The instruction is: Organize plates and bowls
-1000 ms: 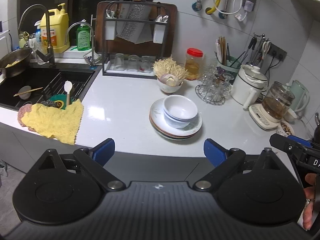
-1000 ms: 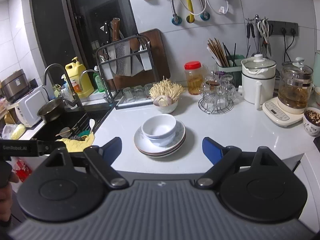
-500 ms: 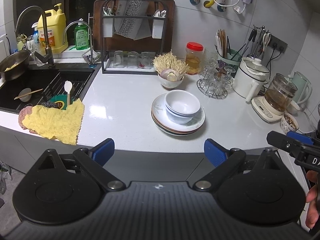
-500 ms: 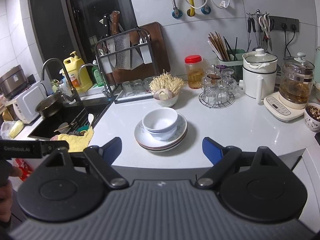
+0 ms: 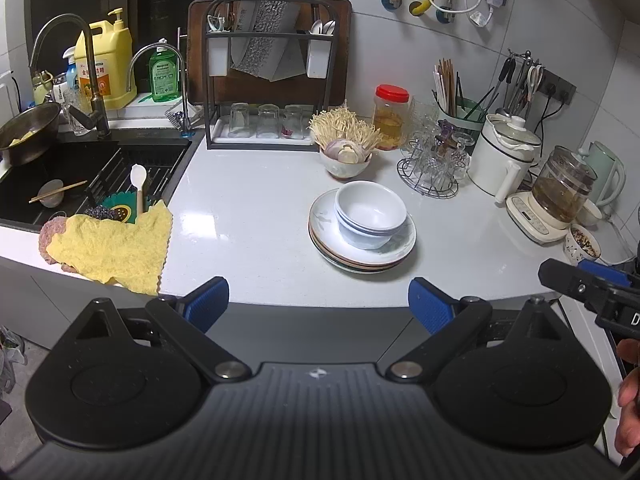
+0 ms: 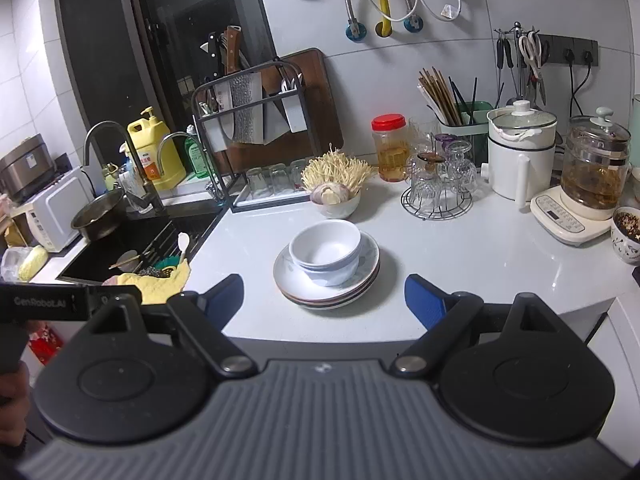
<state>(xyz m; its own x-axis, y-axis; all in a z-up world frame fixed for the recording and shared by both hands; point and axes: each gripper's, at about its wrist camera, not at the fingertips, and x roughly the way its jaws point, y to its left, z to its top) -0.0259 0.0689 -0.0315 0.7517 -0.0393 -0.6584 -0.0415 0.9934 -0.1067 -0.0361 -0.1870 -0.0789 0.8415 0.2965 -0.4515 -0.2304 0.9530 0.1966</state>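
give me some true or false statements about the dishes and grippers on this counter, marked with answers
1. The nested white bowls sit on the stack of plates. True.
2. The left gripper grips a plate. False: it is open, short of the counter.
3. The yellow cloth lies under the plates. False: it lies beside the sink.
4. The right gripper is open and holds nothing. True.
5. The red-lidded jar lies tipped over. False: it stands upright.

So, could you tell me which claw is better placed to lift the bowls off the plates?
Probably right: the bowls sit almost centred ahead of the open right claw, but right of centre for the left claw.
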